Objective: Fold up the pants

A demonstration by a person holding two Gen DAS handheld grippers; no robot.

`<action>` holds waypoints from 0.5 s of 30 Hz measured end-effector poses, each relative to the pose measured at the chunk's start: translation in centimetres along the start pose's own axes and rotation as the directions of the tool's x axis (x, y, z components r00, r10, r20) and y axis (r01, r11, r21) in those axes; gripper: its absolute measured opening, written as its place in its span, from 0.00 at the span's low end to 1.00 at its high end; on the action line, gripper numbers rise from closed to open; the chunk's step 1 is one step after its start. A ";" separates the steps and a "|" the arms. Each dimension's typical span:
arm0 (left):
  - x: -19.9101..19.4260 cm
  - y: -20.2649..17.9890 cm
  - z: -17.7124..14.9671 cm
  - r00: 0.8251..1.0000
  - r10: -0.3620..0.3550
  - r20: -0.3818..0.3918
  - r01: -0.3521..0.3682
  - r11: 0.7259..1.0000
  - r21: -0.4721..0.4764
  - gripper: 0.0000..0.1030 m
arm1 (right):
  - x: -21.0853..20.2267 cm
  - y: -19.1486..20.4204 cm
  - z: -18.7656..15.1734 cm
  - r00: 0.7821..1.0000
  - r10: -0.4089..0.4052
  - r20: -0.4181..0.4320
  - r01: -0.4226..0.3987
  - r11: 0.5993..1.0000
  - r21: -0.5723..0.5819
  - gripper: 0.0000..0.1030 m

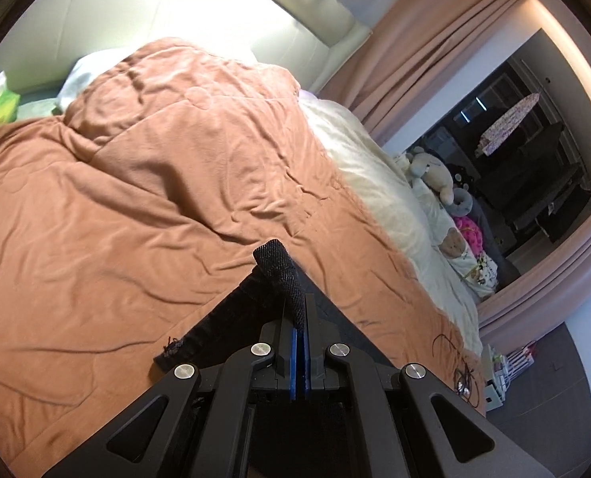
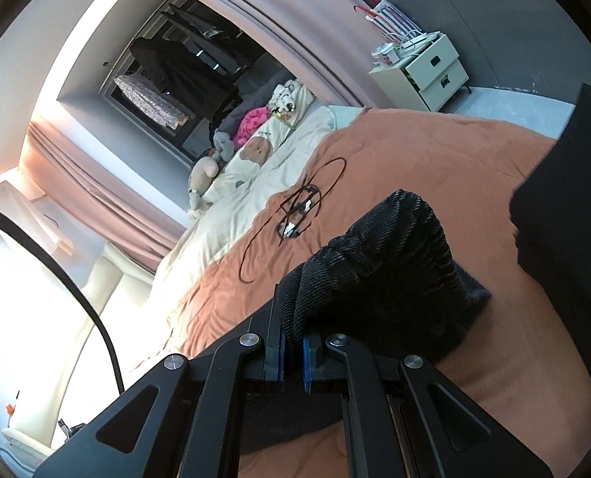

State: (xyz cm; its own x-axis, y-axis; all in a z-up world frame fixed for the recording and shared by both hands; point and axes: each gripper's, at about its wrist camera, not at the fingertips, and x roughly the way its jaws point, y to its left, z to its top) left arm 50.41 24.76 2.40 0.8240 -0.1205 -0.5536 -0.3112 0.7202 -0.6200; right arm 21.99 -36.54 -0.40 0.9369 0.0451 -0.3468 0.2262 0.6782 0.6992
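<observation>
Slippage is my first worry. My left tool (image 1: 300, 318) has its blue pads pinched fully together on a narrow roll of the black pants (image 1: 283, 279), and only a thin edge of cloth sits between them; the rest trails away to the lower left over the orange blanket (image 1: 136, 199), ending in a frayed hem. My right tool (image 2: 293, 352) is clamped nearly shut on a thicker bunch of the same pants (image 2: 375, 271), which bulge up above the pads and drape off to the right onto the blanket (image 2: 415, 159).

So the garment is held off the bed at two points, with its slack lying on the bed between and behind them. If I pull the two tools apart too hard, I judge the left grip would let go first, since it has so little fabric in it, and the fold would collapse.

A second risk lies in the right wrist view: a loop of thin dark cable (image 2: 299, 207) lies on the blanket, near the pants. Laying the cloth down over it could snag it or leave a lump under the fold.

Third, the bunched wad in the right tool may hide a twisted layer. If I set it down without shaking it flat, the crease will come out crooked. I cannot tell from here which part of the pants each tool holds.
</observation>
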 end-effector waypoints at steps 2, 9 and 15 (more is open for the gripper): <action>1.9 -0.7 0.5 1.000 0.005 -0.010 -0.005 1.000 0.005 0.01 | 1.3 0.3 0.4 1.000 -0.014 -0.003 0.014 1.000 -0.001 0.03; 7.9 -2.0 1.4 0.998 0.041 -0.048 -0.040 0.999 0.024 0.01 | 6.0 1.8 2.2 0.997 -0.071 -0.006 0.071 0.997 -0.004 0.03; 13.4 -3.6 1.8 0.995 0.066 -0.076 -0.062 0.997 0.055 0.01 | 10.4 3.0 3.3 0.989 -0.146 -0.019 0.146 0.989 -0.026 0.02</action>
State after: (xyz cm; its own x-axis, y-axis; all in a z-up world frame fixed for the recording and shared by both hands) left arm 63.37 21.76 -1.78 0.7631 -0.1247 -0.6341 -0.3349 0.7628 -0.5531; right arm 33.26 -36.45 0.12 0.8885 -0.0405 -0.4570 0.3530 0.6966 0.6246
